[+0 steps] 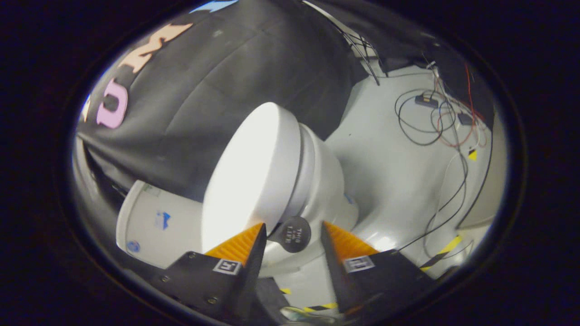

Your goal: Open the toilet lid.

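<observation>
The floor (389,181) is pale grey and smooth, and it spreads out to the 3 o'clock side of the toilet. A tangle of thin black and red wires (435,122) lies on it far off at about 2 o'clock from the fingers, with small dark boxes (426,100) among them. Strips of yellow and black tape (442,253) are stuck on the floor close by at 3 o'clock and also low down between the fingers. A black cloth wall (235,81) hangs behind the toilet, from 10 o'clock round to 12 o'clock. The white toilet (326,190) looks tipped over sideways in this view. Its tank (154,226) sits at 9 o'clock from the fingers and has small blue stickers on it. The toilet lid (253,176) is white and shiny, and it lies down shut on the seat, so the bowl is covered and I cannot see what is inside. A round dark tab (293,233) with tiny writing sticks out from the lid's front edge. The gripper (292,228) has its fingers spread apart, holding nothing. The tab sits right between the two fingertips, and neither tip is clearly pressing on it. The lid goes up from there toward 11 o'clock, just ahead of the left finger.
</observation>
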Demonstrator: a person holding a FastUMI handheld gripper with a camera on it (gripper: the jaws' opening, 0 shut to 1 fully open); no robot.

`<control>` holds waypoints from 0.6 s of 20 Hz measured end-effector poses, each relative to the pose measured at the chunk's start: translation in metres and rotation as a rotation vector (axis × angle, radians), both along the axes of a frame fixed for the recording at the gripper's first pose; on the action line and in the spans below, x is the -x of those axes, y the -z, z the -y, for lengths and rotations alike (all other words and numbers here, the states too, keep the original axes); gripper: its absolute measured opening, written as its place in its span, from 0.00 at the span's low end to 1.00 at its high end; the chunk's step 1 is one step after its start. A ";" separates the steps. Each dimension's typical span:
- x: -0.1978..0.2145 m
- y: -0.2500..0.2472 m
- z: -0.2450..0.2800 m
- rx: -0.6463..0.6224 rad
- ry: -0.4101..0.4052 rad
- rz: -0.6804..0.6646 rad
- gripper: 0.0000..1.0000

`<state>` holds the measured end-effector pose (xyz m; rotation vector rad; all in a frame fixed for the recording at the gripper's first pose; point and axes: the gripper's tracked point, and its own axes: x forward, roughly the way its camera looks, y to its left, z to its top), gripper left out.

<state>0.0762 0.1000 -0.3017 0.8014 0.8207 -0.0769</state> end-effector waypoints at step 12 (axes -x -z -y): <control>-0.005 -0.030 0.004 -0.137 -0.001 0.084 0.03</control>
